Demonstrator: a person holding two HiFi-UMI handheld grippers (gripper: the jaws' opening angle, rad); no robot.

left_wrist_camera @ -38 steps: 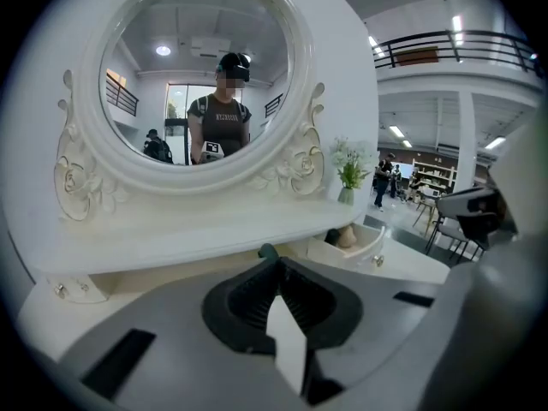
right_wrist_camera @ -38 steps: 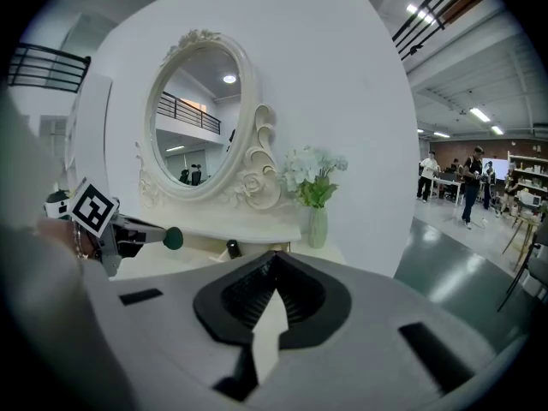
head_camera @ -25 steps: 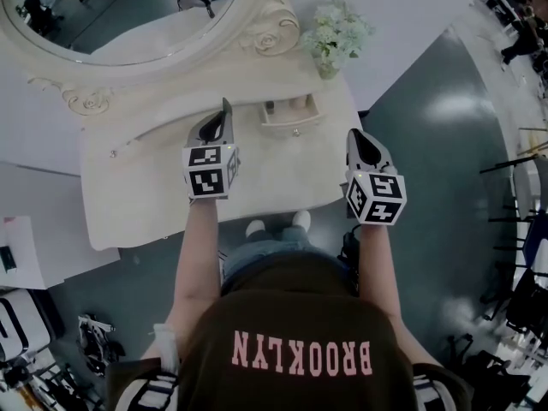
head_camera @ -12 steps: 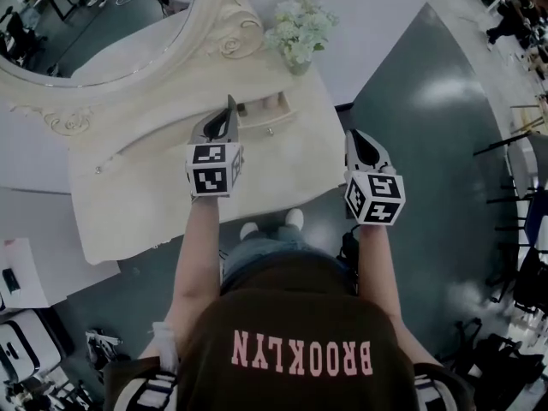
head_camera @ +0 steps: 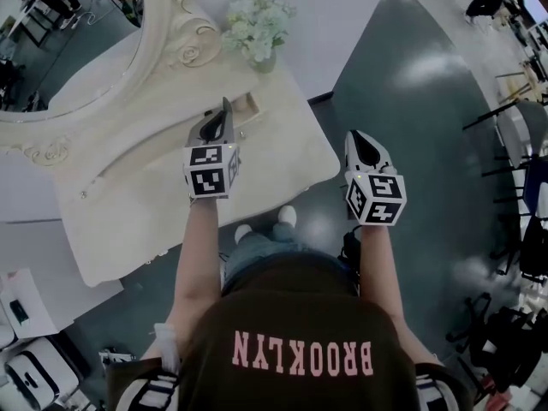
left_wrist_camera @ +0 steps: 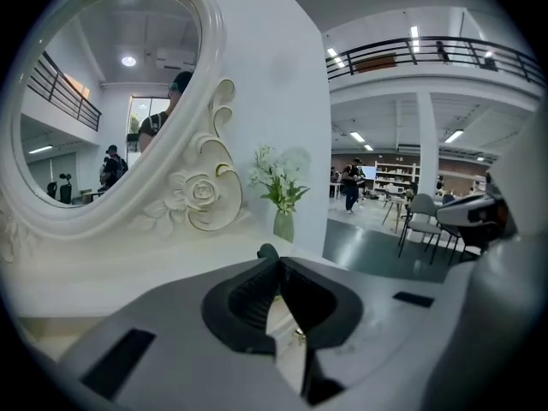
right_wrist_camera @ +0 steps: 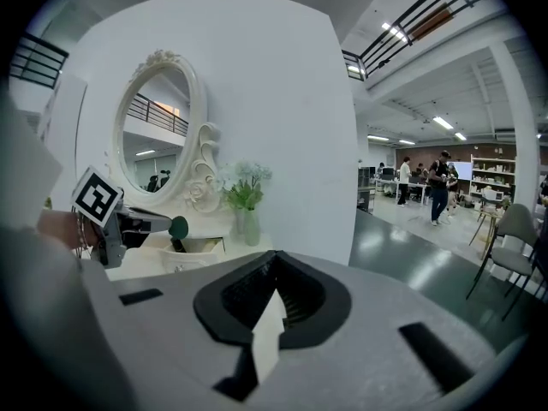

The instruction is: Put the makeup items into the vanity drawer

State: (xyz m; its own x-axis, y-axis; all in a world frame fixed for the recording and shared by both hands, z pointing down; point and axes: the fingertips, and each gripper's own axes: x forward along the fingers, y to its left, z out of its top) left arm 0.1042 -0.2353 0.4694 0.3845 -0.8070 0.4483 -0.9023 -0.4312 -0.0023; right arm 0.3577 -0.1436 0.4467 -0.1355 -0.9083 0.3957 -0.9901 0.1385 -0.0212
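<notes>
The head view alone shows both tools at once: the left gripper reaches over the cream vanity table, its tips above the small open cream drawer near the table's far right corner; the right gripper hangs off the table's edge, over the dark glossy floor.

The right gripper view alone shows the drawer from the side, with a small dark-green rounded thing at the left gripper's tips above it; whether it is pinched cannot be told. The left gripper view hides the drawer behind its own body.

Both pairs of jaws are pressed together, and the right pair holds nothing.

Count: one oval mirror in a carved cream frame; one vase of pale flowers; one drawer; two grippers.
</notes>
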